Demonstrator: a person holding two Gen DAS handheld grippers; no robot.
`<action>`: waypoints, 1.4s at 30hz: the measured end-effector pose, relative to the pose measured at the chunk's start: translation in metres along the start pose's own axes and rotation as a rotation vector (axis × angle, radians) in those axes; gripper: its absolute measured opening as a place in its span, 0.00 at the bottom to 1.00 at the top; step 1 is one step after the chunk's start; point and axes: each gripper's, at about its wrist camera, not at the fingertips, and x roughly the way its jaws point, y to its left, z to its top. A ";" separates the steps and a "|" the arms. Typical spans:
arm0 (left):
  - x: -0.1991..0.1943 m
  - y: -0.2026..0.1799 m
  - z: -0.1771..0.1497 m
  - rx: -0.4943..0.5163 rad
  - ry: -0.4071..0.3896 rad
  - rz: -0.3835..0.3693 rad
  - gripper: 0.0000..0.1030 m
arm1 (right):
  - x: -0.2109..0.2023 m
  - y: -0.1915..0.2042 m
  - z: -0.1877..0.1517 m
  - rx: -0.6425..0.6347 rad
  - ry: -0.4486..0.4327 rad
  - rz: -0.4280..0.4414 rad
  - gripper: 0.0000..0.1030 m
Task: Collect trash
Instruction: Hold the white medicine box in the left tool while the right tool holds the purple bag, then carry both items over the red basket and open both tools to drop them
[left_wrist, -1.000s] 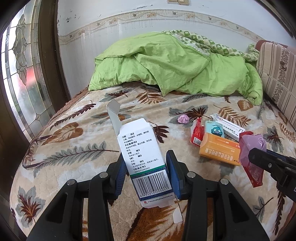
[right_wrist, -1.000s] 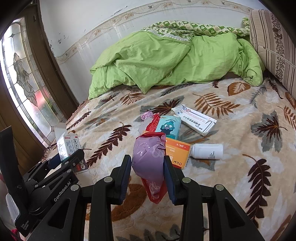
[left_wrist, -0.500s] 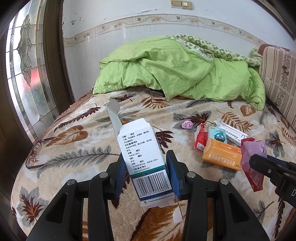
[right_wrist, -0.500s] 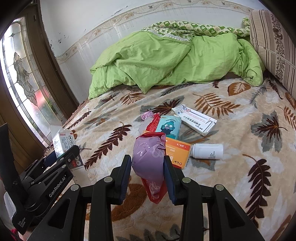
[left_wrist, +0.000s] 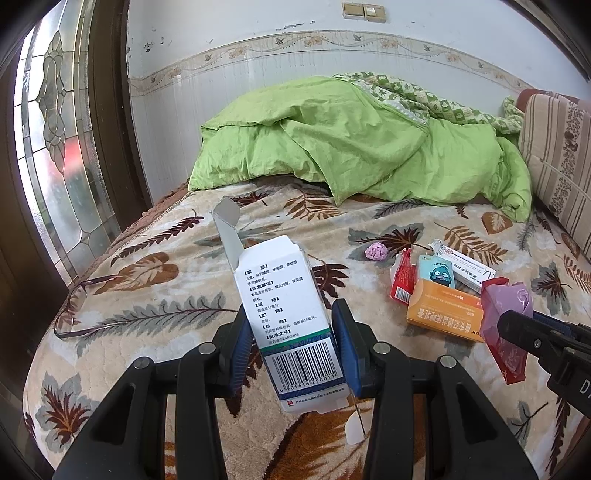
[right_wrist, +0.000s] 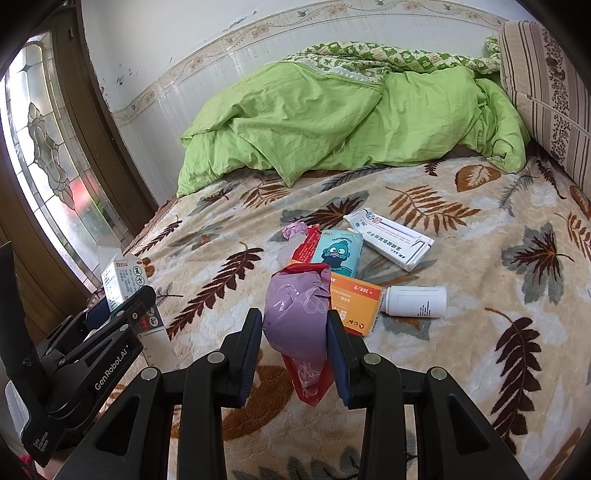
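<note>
Behind the purple bag, the orange box hides partly.

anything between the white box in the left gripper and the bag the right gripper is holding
Nothing visible. The white box in the left gripper and the purple bag in the right gripper are separated only by bare blanket.

A white cardboard medicine box with black print and a barcode stands upright with its top flap open, above the leaf-patterned blanket. A crumpled purple-and-red plastic bag hangs over the blanket's middle. On the blanket lie an orange flat carton, a white plastic bottle on its side, a teal cartoon packet, a long white box, a red wrapper and a pink paper ball.
</note>
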 end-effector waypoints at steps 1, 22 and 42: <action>0.000 0.000 0.000 0.001 -0.001 0.000 0.40 | 0.000 0.000 0.000 0.000 0.000 0.000 0.36; -0.002 0.002 0.002 -0.001 -0.007 0.009 0.40 | 0.000 0.001 -0.001 -0.002 -0.001 -0.001 0.36; -0.054 -0.037 -0.002 0.047 0.036 -0.334 0.40 | -0.093 -0.027 -0.025 0.106 -0.089 0.019 0.36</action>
